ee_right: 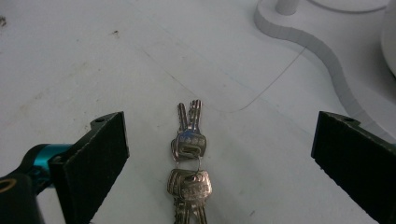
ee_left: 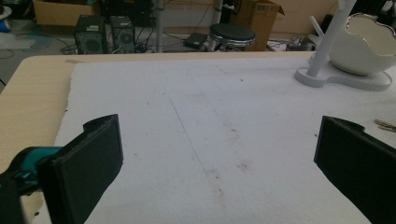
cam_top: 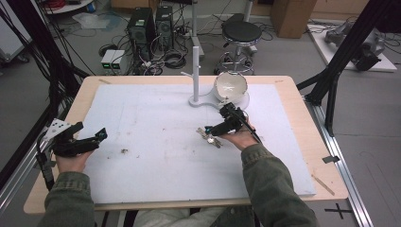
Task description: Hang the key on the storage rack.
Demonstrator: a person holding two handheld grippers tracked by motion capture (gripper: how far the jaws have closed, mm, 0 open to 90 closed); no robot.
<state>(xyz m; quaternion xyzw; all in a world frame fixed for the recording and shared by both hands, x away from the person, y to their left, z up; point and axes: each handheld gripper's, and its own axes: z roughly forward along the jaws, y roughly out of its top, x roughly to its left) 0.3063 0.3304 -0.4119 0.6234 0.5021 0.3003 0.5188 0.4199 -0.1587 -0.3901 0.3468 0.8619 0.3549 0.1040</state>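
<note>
A bunch of silver keys (ee_right: 188,161) on a ring lies flat on the white foam board (cam_top: 156,156), seen in the high view as keys (cam_top: 208,137). My right gripper (ee_right: 219,163) is open and hovers low over them, one jaw on each side, not touching. In the high view the right gripper (cam_top: 213,131) sits mid-board, right of centre. My left gripper (cam_top: 94,138) is open at the board's left edge with nothing between its jaws (ee_left: 215,168). A white stand with a post (cam_top: 196,71) and a white bowl (cam_top: 230,86) sits at the back.
The stand's flat base (ee_right: 322,51) curves close behind the keys. The foam board covers a wooden table (cam_top: 312,142). A small dark speck (cam_top: 124,151) lies on the board near the left gripper. Stool, computers and cables stand on the floor beyond.
</note>
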